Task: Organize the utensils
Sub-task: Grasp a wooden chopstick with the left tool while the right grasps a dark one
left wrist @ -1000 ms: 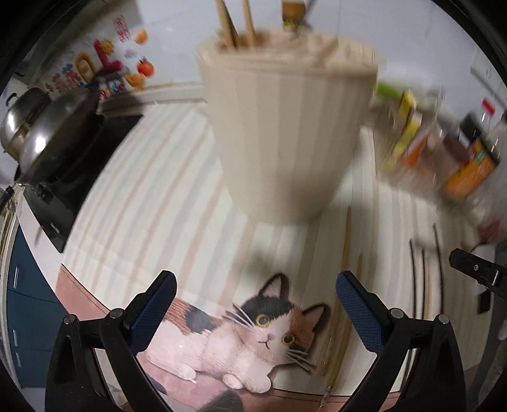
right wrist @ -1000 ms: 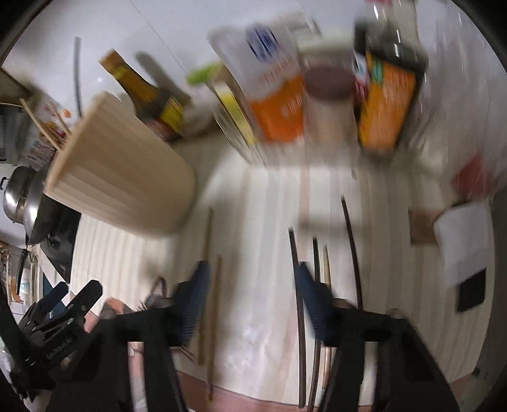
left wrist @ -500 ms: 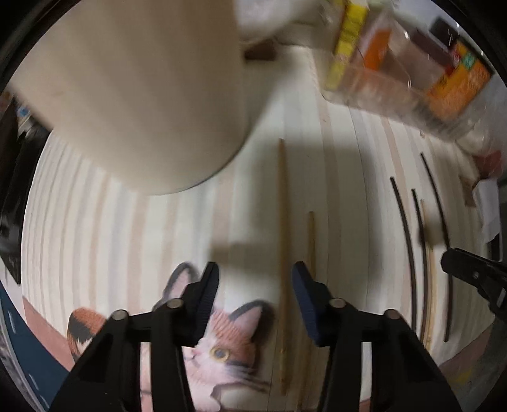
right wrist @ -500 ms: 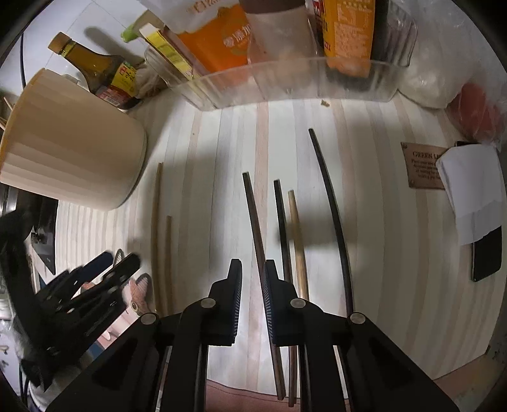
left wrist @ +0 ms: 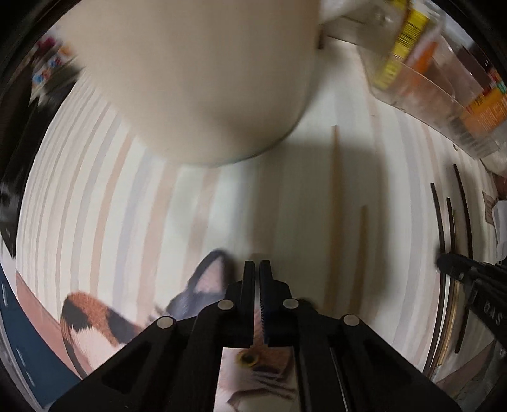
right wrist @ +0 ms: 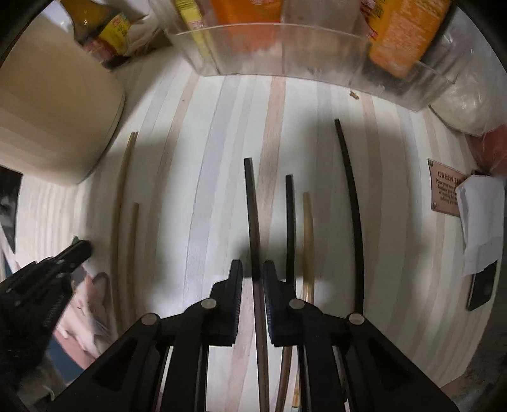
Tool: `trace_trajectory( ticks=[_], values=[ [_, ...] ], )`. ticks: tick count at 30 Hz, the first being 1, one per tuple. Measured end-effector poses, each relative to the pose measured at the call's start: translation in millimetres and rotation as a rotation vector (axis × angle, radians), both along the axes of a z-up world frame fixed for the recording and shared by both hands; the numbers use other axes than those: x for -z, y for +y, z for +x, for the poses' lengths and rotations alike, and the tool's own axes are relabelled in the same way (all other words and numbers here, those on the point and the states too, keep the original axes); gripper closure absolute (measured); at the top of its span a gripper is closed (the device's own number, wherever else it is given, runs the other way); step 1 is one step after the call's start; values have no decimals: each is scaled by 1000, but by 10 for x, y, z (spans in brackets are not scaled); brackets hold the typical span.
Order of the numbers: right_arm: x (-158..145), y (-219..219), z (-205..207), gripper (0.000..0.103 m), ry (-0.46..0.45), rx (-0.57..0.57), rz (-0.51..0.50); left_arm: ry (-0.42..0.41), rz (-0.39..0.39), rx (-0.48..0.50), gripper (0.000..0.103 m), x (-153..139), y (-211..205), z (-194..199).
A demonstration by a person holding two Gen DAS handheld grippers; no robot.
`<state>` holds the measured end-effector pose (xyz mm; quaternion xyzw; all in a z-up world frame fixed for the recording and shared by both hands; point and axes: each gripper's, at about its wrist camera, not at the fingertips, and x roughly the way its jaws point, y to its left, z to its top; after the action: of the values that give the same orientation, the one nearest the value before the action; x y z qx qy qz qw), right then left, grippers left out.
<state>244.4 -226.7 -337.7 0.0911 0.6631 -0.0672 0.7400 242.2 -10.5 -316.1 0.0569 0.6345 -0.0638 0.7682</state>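
Several chopsticks lie on a striped mat. In the right wrist view, my right gripper [right wrist: 253, 269] has its jaws nearly closed around a dark brown chopstick [right wrist: 252, 202]; contact is not clear. Beside it lie a black chopstick [right wrist: 289, 222], a pale one [right wrist: 308, 234] and a long black one [right wrist: 350, 190]. Two light wooden chopsticks [right wrist: 122, 190] lie at the left, also showing in the left wrist view [left wrist: 334, 206]. My left gripper [left wrist: 257, 266] is shut and empty above the mat, left of them. The beige utensil holder [left wrist: 202, 73] stands behind.
A clear bin [right wrist: 301, 44] of packets and a sauce bottle [right wrist: 101, 28] stand at the back. A white cloth [right wrist: 481, 218], a black phone [right wrist: 483, 285] and a small plaque [right wrist: 443, 190] lie at the right. A cat picture [left wrist: 202, 301] marks the mat's near edge.
Both grippers have closed from open. The left one moved in toward the holder and mat. The right one dropped down over the dark brown chopstick.
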Motion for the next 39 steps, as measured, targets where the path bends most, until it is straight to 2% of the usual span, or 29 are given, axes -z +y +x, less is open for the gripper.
trace_trajectory(
  ticks=[3, 6, 10, 12, 14, 16, 19, 23, 24, 26, 27, 31, 36, 37, 39],
  values=[
    [-24, 54, -10, 97, 3, 2, -5, 10, -7, -31, 102, 7, 217, -143],
    [-41, 148, -46, 98, 24, -23, 47, 28, -27, -45, 102, 10, 372, -283],
    [-75, 255, -139, 98, 40, -54, 70, 49, -160, -58, 100, -52, 474, -378],
    [-84, 254, -153, 98, 42, -44, 79, 62, -206, -48, 94, -95, 412, -333],
    [-93, 223, -192, 98, 50, -30, 91, 54, -218, -20, 72, -168, 311, -252],
    [-125, 183, -227, 98, 56, -23, 84, 37, -222, 15, 66, -203, 184, -225],
    [-156, 107, -268, 98, 61, -7, 72, 31, -178, 67, 66, -221, -28, -149],
    [-204, -31, -349, 98, 63, 13, 73, 26, -71, 126, 71, -59, -311, 105],
    [-214, -50, -362, 98, 64, 16, 75, 3, -51, 138, 74, -47, -380, 124],
    [-232, -59, -378, 98, 66, 19, 70, -22, -12, 165, 94, -21, -514, 129],
    [-235, -66, -400, 98, 66, 19, 65, -18, -15, 159, 98, -18, -524, 131],
    [-260, -14, -383, 98, 71, 7, 41, -18, -11, 95, 98, -18, -362, 93],
    [-294, 242, -308, 98, 83, -58, 45, 53, -41, -61, 98, 3, 220, -168],
    [-242, 326, -185, 98, 90, -71, 51, 65, -46, -84, 98, 8, 326, -247],
    [-245, 432, -221, 98, 111, -110, 66, 83, -44, -104, 98, 14, 465, -362]
  ],
)
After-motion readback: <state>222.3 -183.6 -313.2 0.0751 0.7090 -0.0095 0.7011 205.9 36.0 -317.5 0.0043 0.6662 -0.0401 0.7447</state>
